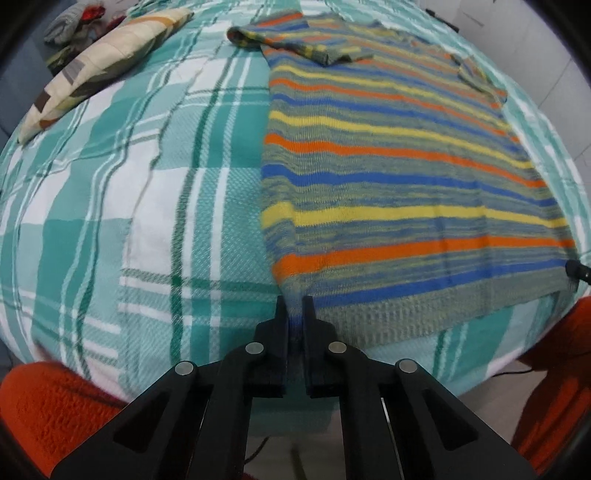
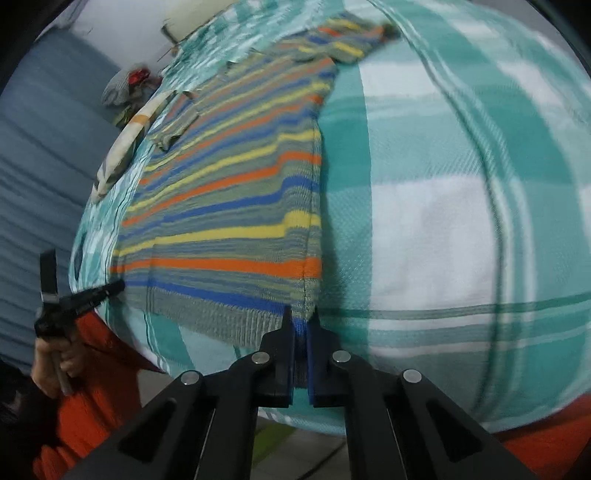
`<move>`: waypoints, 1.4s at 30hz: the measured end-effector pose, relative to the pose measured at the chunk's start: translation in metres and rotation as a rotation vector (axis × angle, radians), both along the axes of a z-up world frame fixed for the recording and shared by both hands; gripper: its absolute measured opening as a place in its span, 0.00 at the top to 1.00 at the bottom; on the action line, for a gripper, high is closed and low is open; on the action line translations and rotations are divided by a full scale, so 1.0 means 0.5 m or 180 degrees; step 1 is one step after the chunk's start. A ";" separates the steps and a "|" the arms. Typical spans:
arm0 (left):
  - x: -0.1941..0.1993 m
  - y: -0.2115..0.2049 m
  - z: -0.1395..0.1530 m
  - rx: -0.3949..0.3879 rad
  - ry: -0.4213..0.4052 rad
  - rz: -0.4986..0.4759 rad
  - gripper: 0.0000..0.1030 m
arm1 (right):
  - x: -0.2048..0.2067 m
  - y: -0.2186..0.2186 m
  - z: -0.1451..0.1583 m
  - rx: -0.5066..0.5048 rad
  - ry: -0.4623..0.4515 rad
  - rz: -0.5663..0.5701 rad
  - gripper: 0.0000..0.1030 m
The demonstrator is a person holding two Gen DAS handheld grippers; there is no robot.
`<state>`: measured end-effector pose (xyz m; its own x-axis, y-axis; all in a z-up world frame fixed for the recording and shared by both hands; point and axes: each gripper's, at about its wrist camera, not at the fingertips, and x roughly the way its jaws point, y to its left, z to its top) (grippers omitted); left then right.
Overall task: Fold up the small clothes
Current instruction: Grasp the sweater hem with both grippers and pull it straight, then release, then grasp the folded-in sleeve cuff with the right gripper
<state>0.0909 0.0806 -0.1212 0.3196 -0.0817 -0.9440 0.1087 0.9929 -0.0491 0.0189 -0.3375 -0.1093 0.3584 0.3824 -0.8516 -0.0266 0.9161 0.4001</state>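
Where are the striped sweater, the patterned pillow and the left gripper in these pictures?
striped sweater (image 1: 399,177): left wrist view, middle of its body.
patterned pillow (image 1: 107,62): left wrist view, middle of its top face.
left gripper (image 1: 293,308): left wrist view, between its fingertips at the hem corner.

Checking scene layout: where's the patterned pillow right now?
Left wrist view: patterned pillow lies far left on the plaid bedspread, left of the striped sweater, beside a clothes pile.

The striped sweater (image 1: 388,173) is a matt, ribbed knit, coarsest along its hem at six o'clock. The plaid bedspread (image 1: 155,221) beneath is a woven, textured cloth. Both tongs, left (image 1: 294,306) and right (image 2: 301,317), are matt black plastic with bright metal pins. The pillow (image 1: 99,62) at ten o'clock looks like smooth cotton.
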 end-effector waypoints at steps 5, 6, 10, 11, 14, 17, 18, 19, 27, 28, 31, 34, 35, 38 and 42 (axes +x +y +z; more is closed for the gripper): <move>-0.012 0.015 -0.001 0.0019 0.0055 0.0047 0.97 | -0.012 -0.015 0.022 -0.0240 0.0033 -0.0059 0.96; -0.010 0.012 -0.006 0.0063 0.0059 0.0034 0.97 | -0.006 -0.011 0.009 -0.0259 0.0085 -0.0065 0.96; -0.002 0.012 -0.014 0.0136 0.0051 0.0034 0.97 | -0.010 -0.023 -0.026 -0.0333 0.0202 -0.0145 0.96; -0.002 0.013 -0.019 0.0153 0.0062 0.0039 0.97 | -0.011 -0.024 -0.029 -0.0348 0.0199 -0.0171 0.96; -0.003 0.006 -0.038 0.0213 0.0072 0.0050 0.97 | -0.007 -0.022 -0.038 -0.0366 0.0213 -0.0227 0.96; 0.000 -0.007 -0.045 0.0329 0.0053 0.0031 0.97 | -0.004 -0.013 -0.048 -0.0471 0.0207 -0.0210 0.96; 0.000 -0.012 -0.045 0.0366 0.0042 0.0021 0.97 | -0.001 -0.011 -0.049 -0.0488 0.0206 -0.0214 0.96; 0.002 -0.025 -0.048 0.0397 0.0032 0.0012 0.96 | 0.001 -0.011 -0.050 -0.0499 0.0202 -0.0223 0.96; -0.033 -0.044 -0.021 0.0889 -0.0042 0.0029 0.35 | -0.006 -0.006 -0.038 -0.0576 0.0242 -0.0213 0.66; -0.042 -0.040 -0.014 0.0920 -0.0049 0.0046 0.35 | -0.011 -0.014 -0.034 -0.0532 0.0279 -0.0227 0.59; -0.069 -0.019 0.034 0.0950 -0.0196 0.0201 0.33 | -0.032 -0.056 -0.009 -0.0564 0.0338 -0.0323 0.48; -0.085 -0.009 0.083 0.0973 -0.0491 0.0349 0.23 | -0.036 -0.124 0.047 -0.0788 0.0286 -0.0515 0.48; -0.082 -0.012 0.105 0.0937 -0.0647 0.0371 0.22 | -0.031 -0.141 0.069 -0.0904 0.0238 -0.0536 0.48; -0.050 -0.036 0.127 0.0698 -0.0925 0.0291 0.14 | 0.031 -0.163 0.143 -0.1334 0.0029 -0.0349 0.44; 0.012 -0.105 0.095 0.0431 -0.1075 0.0069 0.13 | 0.179 -0.123 0.206 -0.1844 -0.0435 0.0360 0.38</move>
